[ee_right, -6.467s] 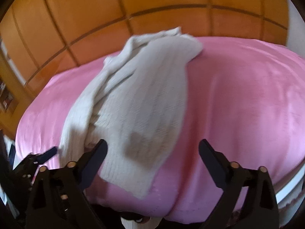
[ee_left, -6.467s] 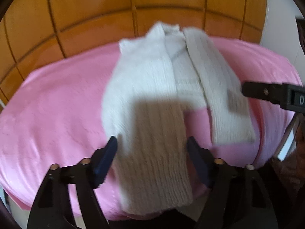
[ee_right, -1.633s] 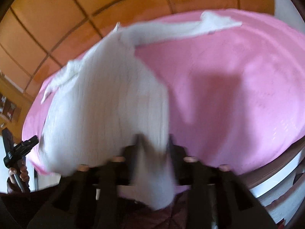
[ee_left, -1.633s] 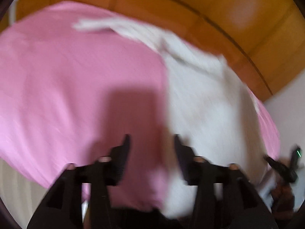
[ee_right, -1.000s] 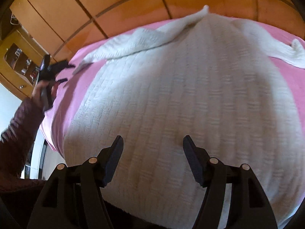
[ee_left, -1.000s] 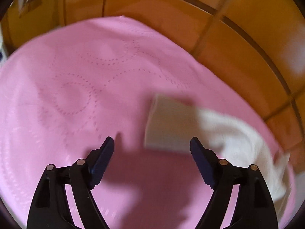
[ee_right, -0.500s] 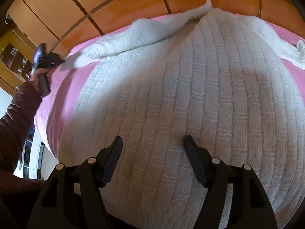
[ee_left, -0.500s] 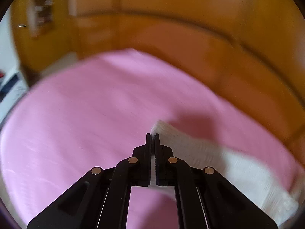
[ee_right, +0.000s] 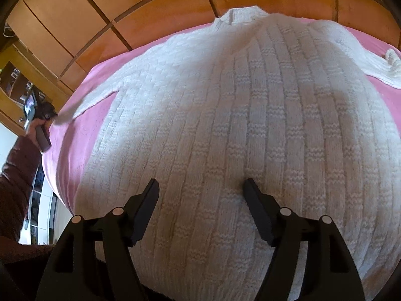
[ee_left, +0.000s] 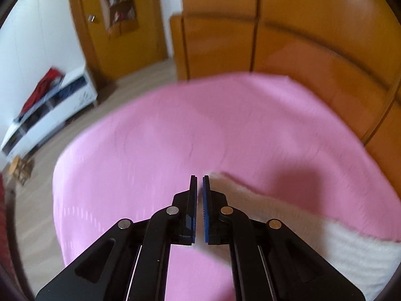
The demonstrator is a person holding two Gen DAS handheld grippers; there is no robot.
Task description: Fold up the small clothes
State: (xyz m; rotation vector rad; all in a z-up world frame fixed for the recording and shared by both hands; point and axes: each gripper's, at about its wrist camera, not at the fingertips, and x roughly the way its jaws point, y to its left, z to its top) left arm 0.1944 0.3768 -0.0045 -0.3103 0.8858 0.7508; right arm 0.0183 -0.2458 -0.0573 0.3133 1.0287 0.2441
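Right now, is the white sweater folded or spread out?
Spread out: the white sweater lies flat on the pink bedspread, both sleeves out sideways.

A cream-white knitted sweater (ee_right: pixel 250 115) with a raised pattern of vertical ribs crossed by short horizontal bands lies on a plain pink bedspread (ee_left: pixel 175 138). Behind the bedspread stands an orange-brown wooden headboard (ee_right: pixel 155 7) with dark panel lines. Left of the sweater, a dark maroon quilted sleeve (ee_right: pixel 17 173) shows.
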